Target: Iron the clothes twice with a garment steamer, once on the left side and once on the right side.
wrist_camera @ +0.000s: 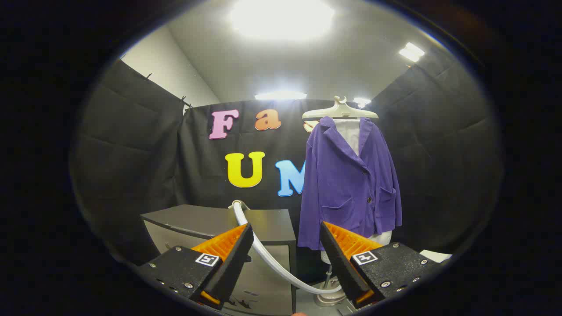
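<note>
A purple jacket (349, 184) hangs on a pale hanger (339, 112) over a white lining, on a stand whose pole and base (328, 295) show below it. It is beyond my fingers, a little to the right. My gripper (286, 235) is open, with nothing between its fingers. A white steamer hose (268, 256) curves from the top of a cabinet down across the gap between the fingers toward the stand's base. The steamer head itself is hidden from me.
A dark-topped cabinet (219, 224) with a grey front stands ahead on the left, just beyond my left finger. Black cloth walls close in on all sides. A white object (435, 255) lies low at the right.
</note>
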`<state>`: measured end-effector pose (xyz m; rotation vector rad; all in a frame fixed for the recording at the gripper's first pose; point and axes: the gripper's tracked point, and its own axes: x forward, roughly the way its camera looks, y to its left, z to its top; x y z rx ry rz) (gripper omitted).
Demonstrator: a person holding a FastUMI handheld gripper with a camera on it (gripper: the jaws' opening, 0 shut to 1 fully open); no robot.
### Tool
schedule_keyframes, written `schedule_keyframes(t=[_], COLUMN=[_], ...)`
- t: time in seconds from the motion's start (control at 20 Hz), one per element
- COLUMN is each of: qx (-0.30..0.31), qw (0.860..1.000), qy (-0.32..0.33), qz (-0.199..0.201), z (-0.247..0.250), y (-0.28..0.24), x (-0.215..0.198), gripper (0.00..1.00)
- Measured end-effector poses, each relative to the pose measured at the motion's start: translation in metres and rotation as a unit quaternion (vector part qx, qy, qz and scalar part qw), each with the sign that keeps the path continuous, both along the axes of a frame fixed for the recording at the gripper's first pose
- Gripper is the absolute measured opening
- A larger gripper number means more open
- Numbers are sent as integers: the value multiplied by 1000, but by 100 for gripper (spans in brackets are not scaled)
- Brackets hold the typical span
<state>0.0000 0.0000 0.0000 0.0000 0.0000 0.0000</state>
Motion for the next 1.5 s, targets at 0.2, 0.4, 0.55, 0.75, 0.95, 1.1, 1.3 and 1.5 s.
schedule_keyframes(t=[0.2, 0.4, 0.55, 0.75, 0.95, 1.1, 1.3, 1.5], qx=[2, 8, 12, 15, 9, 4, 15, 6], qw=[1000, 1000, 1000, 1000, 1000, 999, 998, 996], qy=[3, 7, 3, -7, -17, -24, -8, 1], qz=[-11, -19, -22, -14, 1, 20, 58, 91], z=[-2, -4, 0, 8, 27, 50, 72, 96], y=[-9, -16, -20, -18, -9, 1, 24, 47], x=[-4, -6, -8, -10, 4, 28, 73, 123], gripper=[94, 94, 94, 94, 94, 94, 94, 94])
